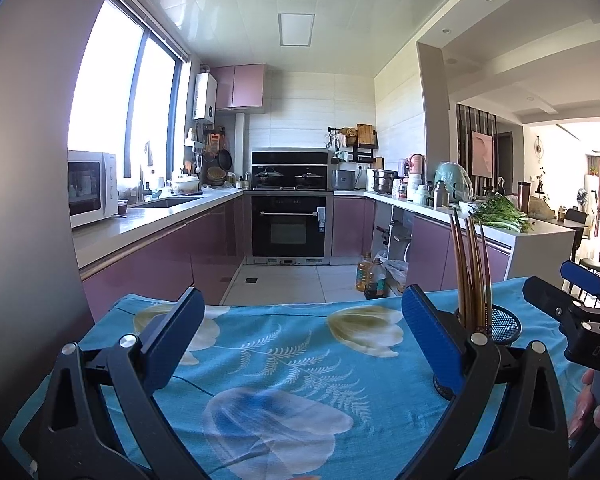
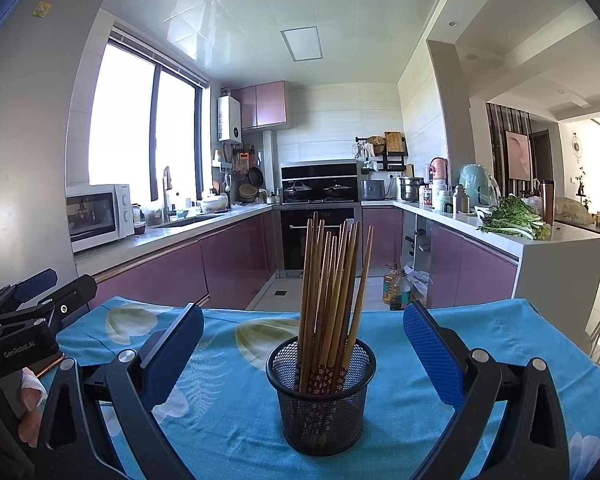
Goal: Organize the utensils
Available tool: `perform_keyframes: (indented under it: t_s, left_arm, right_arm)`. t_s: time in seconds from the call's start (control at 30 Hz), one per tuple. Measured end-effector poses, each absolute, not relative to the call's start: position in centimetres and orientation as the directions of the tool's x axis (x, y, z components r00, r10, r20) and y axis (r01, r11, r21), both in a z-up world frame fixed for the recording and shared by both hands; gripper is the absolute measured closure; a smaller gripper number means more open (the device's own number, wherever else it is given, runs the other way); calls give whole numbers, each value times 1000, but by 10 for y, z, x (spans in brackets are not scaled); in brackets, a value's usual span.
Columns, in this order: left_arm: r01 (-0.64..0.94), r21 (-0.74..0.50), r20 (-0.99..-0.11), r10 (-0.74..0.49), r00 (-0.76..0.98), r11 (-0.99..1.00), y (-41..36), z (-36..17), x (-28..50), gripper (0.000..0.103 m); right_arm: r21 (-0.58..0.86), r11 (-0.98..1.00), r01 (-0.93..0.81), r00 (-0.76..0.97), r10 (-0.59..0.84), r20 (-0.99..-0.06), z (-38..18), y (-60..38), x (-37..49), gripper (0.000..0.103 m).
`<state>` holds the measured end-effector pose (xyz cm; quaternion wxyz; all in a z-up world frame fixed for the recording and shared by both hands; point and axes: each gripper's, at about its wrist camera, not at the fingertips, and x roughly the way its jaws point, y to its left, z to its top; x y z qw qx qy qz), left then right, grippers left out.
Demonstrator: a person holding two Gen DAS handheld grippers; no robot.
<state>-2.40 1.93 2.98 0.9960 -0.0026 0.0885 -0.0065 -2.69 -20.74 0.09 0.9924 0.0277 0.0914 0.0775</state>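
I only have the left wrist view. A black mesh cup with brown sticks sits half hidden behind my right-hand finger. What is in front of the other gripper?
Observer: The round black wire-mesh holder stands upright, centred between the right gripper's open fingers, untouched.
Operator: What are those sticks?
Observer: A bundle of brown wooden chopsticks, with floral-patterned ends down in the holder.
Operator: Any chopsticks loose on the cloth?
Observer: None visible on the blue floral tablecloth in the right view.
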Motion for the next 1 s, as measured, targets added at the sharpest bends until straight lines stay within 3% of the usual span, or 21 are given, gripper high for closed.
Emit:
perform_keyframes:
  t_s: [1.0]
  left_arm:
    - [9, -5, -172, -10, 985, 1000, 19, 32, -26, 6]
  right_arm:
    - [81, 988, -130, 974, 143, -177, 3, -212, -29, 6]
